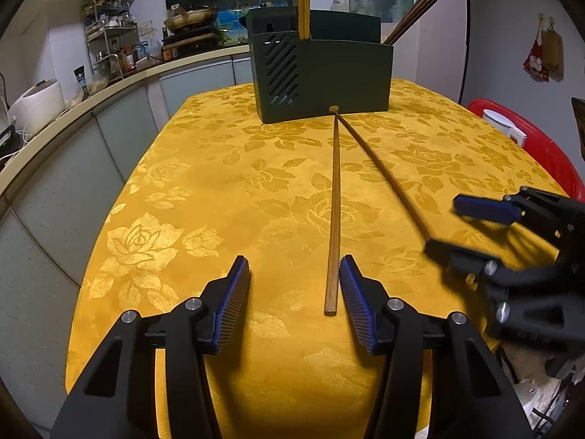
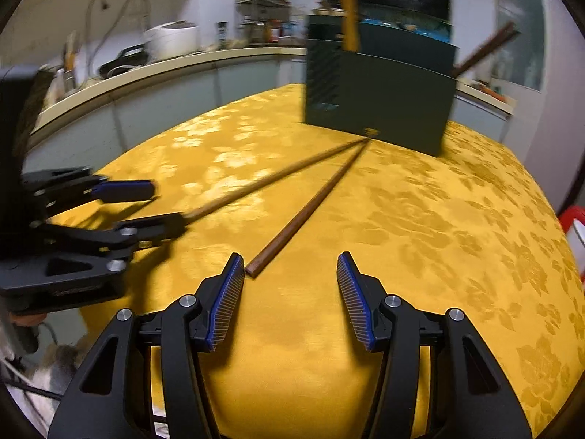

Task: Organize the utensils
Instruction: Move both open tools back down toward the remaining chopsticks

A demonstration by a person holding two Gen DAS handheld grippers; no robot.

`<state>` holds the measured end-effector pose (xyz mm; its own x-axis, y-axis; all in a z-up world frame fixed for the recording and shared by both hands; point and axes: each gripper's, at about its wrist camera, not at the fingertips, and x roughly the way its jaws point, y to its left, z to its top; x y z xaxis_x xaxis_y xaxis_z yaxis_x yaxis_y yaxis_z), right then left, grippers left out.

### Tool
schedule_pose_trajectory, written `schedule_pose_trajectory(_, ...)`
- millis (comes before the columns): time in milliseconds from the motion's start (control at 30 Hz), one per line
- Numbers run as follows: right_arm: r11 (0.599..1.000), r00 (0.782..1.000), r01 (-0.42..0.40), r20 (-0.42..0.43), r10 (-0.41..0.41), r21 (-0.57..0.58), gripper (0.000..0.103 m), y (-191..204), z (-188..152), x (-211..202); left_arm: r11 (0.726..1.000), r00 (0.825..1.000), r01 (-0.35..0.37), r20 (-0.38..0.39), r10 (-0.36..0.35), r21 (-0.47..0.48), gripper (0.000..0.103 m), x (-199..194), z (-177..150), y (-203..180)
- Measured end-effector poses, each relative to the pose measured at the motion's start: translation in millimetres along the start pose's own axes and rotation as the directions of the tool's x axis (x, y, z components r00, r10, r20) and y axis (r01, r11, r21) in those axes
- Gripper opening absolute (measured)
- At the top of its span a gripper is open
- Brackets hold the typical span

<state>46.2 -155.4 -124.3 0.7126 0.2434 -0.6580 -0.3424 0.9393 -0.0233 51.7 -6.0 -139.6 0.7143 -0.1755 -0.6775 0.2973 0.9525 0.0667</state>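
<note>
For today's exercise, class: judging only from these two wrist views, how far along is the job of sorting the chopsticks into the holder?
Done: light chopsticks and dark chopsticks already stand in separate ends of the green holder.

In hand: nothing is gripped. The left gripper is open beside the light chopstick; the right gripper is open near the dark chopstick.

Left: both loose sticks lie on the yellow tablecloth, to be lifted and slotted.

Both tools look the same: the left tool (image 1: pixel 294 278) and right tool (image 2: pixel 290 274) are matte black plastic with triangular cutouts in the arms, round silver screws (image 1: pixel 193 303) at the joints, and blue ribbed pads (image 2: pixel 226 300) lining the inner faces of the fingers.
</note>
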Motion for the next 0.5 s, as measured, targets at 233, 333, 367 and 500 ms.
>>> schedule_pose_trajectory(233, 0.991, 0.995, 0.099, -0.003, -0.099, 0.094, 0.047, -25, -7, -10, 1.0, 1.0, 0.009, 0.003, -0.009, -0.01, 0.038, -1, -1, -1)
schedule_pose_trajectory(333, 0.993, 0.998, 0.058, 0.006, -0.059, 0.105, 0.042, -23, -7, -7, 1.0, 1.0, 0.018, 0.008, -0.018, -0.009, 0.033, -1, -2, -3)
schedule_pose_trajectory(367, 0.994, 0.998, 0.055, 0.005, -0.055, 0.099, 0.042, -20, -7, -4, 1.0, 1.0, 0.025, 0.008, -0.025, -0.015, 0.032, -1, -2, -3)
schedule_pose_trajectory(500, 0.994, 0.998, 0.06, 0.029, -0.063, 0.092, 0.033, -15, -5, -2, 0.999, 0.999, 0.039, 0.014, -0.038, -0.03, 0.031, -1, -3, -2)
